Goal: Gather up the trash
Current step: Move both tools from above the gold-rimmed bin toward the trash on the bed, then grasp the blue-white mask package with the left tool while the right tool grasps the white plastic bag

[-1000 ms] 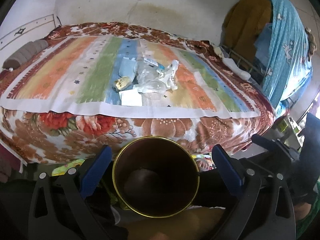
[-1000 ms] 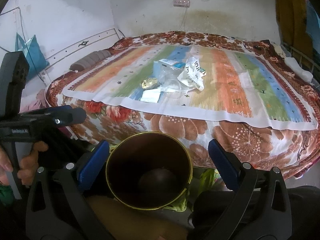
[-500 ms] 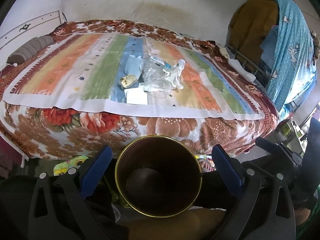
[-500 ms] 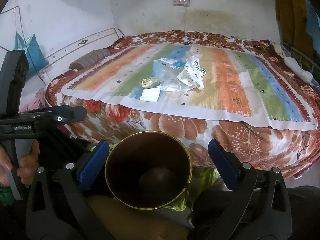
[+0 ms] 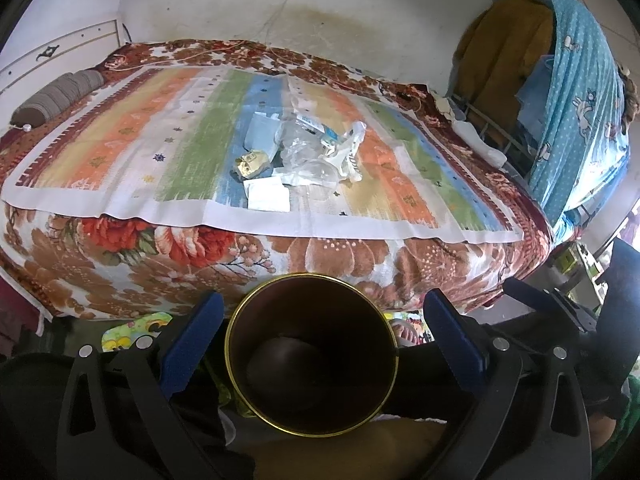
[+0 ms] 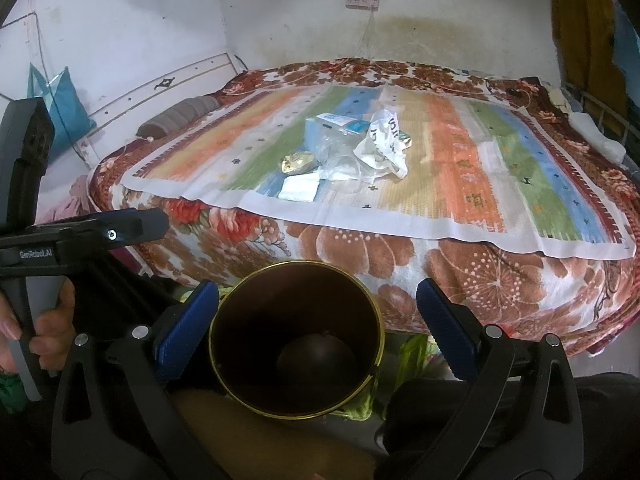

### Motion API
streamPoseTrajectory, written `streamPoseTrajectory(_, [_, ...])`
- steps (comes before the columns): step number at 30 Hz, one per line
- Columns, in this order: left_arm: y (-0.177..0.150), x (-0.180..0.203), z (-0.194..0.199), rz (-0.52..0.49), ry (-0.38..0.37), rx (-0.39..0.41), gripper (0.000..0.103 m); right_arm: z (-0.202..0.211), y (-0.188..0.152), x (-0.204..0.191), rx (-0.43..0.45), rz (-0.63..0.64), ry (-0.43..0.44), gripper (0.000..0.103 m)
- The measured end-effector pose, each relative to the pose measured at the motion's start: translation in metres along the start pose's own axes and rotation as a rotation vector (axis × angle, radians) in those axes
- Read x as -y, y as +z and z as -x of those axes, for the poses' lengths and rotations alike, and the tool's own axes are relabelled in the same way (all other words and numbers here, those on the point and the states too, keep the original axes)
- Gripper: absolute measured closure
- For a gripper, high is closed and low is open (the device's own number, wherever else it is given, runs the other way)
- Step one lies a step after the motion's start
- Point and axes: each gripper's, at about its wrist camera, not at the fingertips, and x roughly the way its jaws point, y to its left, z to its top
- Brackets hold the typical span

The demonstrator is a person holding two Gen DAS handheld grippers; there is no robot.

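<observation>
A pile of trash point(image 5: 304, 152) lies on the striped sheet in the middle of the bed: clear plastic bags, a white printed bag point(image 6: 386, 148), a gold crumpled wrapper point(image 5: 250, 162), a white flat packet point(image 5: 267, 195) and a blue carton point(image 6: 340, 122). A dark bin with a gold rim point(image 5: 311, 354) stands on the floor in front of the bed, empty inside; it also shows in the right wrist view point(image 6: 297, 338). My left gripper point(image 5: 320, 348) and right gripper point(image 6: 316, 330) are both open and empty, low over the bin, well short of the trash.
The bed point(image 5: 224, 256) has a floral blanket hanging over its near side. A grey bolster point(image 5: 56, 96) lies at its head. Clothes and a blue cloth point(image 5: 576, 92) hang at the right. The left gripper's body point(image 6: 80, 236) shows at left in the right view.
Both grippers have risen and edged slightly toward the bed. The bin and the trash have not moved, and both grippers stay open.
</observation>
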Motion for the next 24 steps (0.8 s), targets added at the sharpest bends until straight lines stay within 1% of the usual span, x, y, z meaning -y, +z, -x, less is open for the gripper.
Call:
streamPoseTrajectory(8, [0.011, -0.001, -0.006, 0.038, -0.042, -0.016, 0.006, -0.009, 0.007, 0.003, -0.017, 0.004, 0.017, 0.009])
streamPoseTrajectory(11, [0.015, -0.005, -0.009, 0.053, -0.043, -0.012, 0.006, -0.012, 0.012, 0.004, -0.017, 0.005, 0.018, 0.009])
streamPoseTrajectory(19, [0.033, -0.009, -0.017, 0.072, -0.072, -0.012, 0.006, -0.022, 0.029, 0.008, -0.017, -0.003, 0.023, 0.009])
streamPoseTrajectory(21, [0.038, -0.012, -0.02, 0.082, -0.074, -0.018, 0.008, -0.024, 0.035, 0.01, -0.018, -0.009, 0.026, 0.009])
streamPoseTrajectory(24, [0.047, -0.016, -0.024, 0.098, -0.075, -0.025, 0.009, -0.028, 0.045, 0.015, -0.011, -0.013, 0.014, 0.009])
